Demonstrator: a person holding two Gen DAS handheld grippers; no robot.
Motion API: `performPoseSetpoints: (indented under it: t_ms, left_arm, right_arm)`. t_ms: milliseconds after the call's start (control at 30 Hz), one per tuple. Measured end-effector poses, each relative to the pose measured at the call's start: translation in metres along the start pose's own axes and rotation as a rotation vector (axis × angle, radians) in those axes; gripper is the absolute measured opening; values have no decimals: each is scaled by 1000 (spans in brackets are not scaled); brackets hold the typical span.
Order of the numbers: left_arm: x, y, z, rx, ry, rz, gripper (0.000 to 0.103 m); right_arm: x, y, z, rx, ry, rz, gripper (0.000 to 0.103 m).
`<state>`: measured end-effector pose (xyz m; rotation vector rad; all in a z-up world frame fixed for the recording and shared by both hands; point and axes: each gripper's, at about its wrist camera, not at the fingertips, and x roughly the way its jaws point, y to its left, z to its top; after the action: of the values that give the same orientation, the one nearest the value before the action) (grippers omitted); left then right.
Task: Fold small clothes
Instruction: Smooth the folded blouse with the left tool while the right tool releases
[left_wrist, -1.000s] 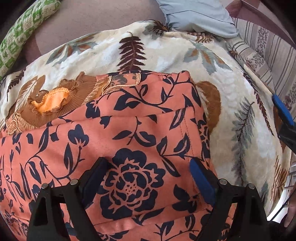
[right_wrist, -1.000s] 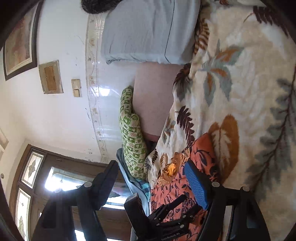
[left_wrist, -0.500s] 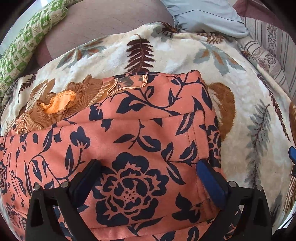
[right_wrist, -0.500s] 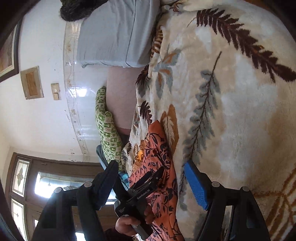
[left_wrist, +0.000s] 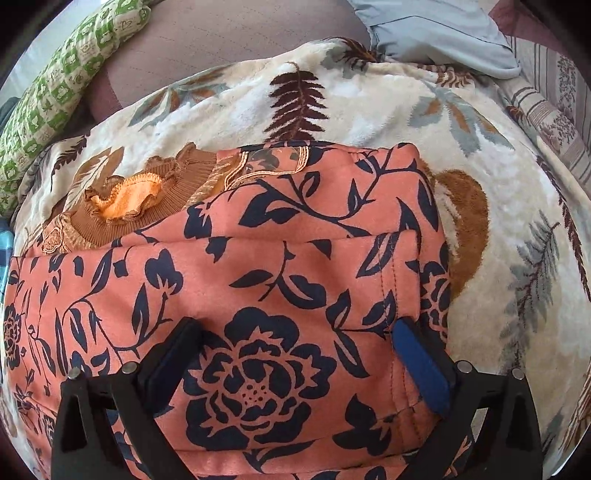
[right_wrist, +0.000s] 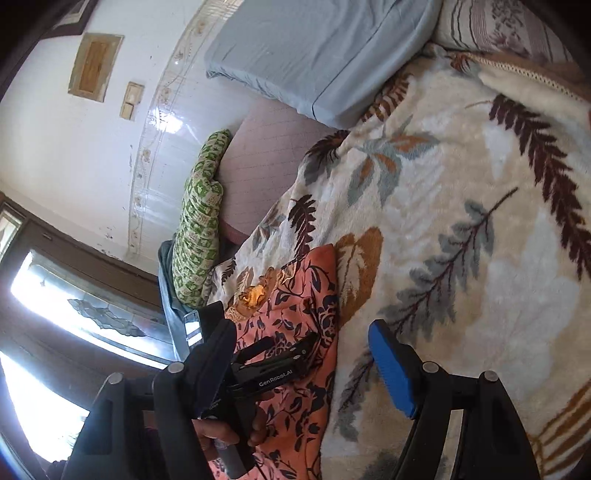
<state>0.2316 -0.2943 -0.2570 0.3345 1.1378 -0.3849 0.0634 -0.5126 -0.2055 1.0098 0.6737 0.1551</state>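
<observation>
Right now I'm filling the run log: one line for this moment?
left gripper: open above folded floral garment | right gripper: open, empty | blanket: underneath

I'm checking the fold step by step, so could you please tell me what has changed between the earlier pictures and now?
The left gripper has just been opening wider over the folded orange floral garment; its pads don't pinch the cloth. The right gripper has swung across the leaf-print blanket, jaws open and empty. The garment itself and the brown ruffled piece lie as before.
</observation>
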Motion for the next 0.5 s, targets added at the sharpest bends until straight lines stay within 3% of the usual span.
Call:
performPoseSetpoints:
  t_ms: [267, 500]
  left_arm:
    - [-14, 5, 7, -140, 85, 69, 103]
    - [-49, 20, 8, -196, -1, 182, 103]
  right_arm:
    - [-19, -5, -3, -6, -43, -29, 77]
    - [-23, -1, -1, 2, -62, 2, 77]
